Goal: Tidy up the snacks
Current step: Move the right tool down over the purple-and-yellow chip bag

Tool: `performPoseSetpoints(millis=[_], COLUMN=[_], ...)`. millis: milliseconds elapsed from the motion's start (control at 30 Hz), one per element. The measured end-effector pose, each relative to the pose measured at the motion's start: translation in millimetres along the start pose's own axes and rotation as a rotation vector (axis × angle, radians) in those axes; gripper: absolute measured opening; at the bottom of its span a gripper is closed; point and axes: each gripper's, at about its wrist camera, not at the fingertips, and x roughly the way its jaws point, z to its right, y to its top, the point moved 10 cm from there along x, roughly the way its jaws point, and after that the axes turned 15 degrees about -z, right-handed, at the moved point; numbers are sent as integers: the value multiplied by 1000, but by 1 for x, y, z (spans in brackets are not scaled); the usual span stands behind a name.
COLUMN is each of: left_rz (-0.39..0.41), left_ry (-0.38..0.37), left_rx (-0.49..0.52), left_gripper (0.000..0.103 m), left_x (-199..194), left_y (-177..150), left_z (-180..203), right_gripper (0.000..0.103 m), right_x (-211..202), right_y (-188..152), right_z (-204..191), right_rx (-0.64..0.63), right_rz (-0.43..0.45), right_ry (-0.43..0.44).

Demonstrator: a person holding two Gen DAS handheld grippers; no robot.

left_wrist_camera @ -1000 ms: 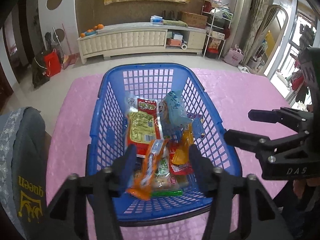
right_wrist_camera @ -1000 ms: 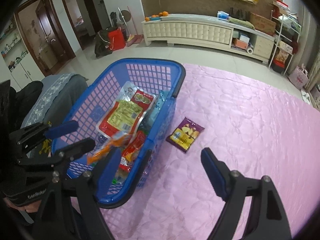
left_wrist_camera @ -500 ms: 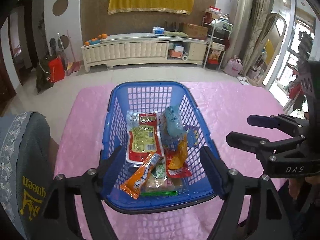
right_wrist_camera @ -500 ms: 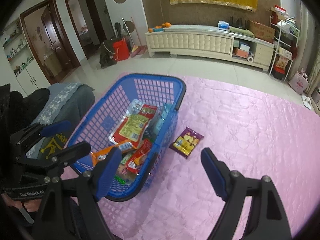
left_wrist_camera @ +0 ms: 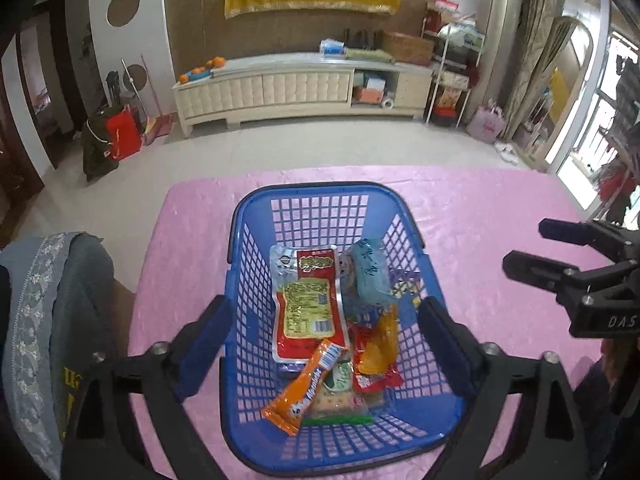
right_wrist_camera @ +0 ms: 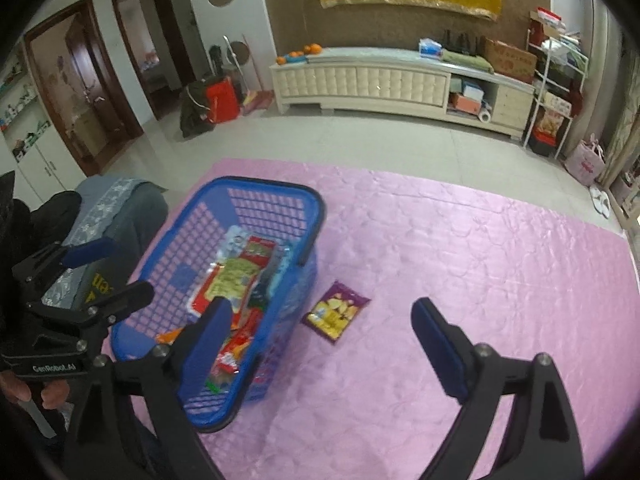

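A blue plastic basket [left_wrist_camera: 320, 196] stands on the pink table cover [left_wrist_camera: 480, 216] and holds several snack packs: a red and yellow pack [left_wrist_camera: 310, 308], a pale blue pack [left_wrist_camera: 370, 272] and an orange pack [left_wrist_camera: 304, 392]. My left gripper [left_wrist_camera: 324, 340] is open and empty above the basket's near end. A purple and yellow snack bag [right_wrist_camera: 336, 312] lies on the cover just right of the basket [right_wrist_camera: 264, 184]. My right gripper [right_wrist_camera: 320, 336] is open and empty, above and short of that bag.
A grey chair back [left_wrist_camera: 52, 320] stands at the table's left edge. The pink cover [right_wrist_camera: 480, 280] stretches to the right of the basket. Beyond the table are floor and a white low cabinet [left_wrist_camera: 300, 88].
My left gripper has let go of the orange pack, which now lies in the basket, and has opened wide and pulled back and up. My right gripper has also drawn back.
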Motion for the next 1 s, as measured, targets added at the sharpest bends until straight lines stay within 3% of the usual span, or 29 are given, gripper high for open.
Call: performPoseSetpoints(millis=[33, 167, 367, 733, 900, 1000], left_rz=[-12, -82, -168, -230, -234, -229], left_ry=[6, 53, 59, 87, 123, 106], left_rx=[0, -15, -43, -8, 16, 15], left_gripper=[103, 103, 103, 103, 103, 103], left_x=[5, 28, 63, 103, 107, 108], left_y=[3, 13, 22, 26, 27, 29], left_z=[0, -4, -7, -14, -16, -13], right_gripper=[93, 93, 93, 93, 93, 93], right_x=[6, 26, 75, 157, 178, 185], right_y=[3, 9, 9, -3, -4, -5], right_z=[7, 31, 56, 63, 54, 57], right_rx=[14, 88, 219, 218, 200, 213], right_rz=[-17, -80, -220, -368, -388, -397], right_ry=[-10, -8, 71, 106, 149, 144])
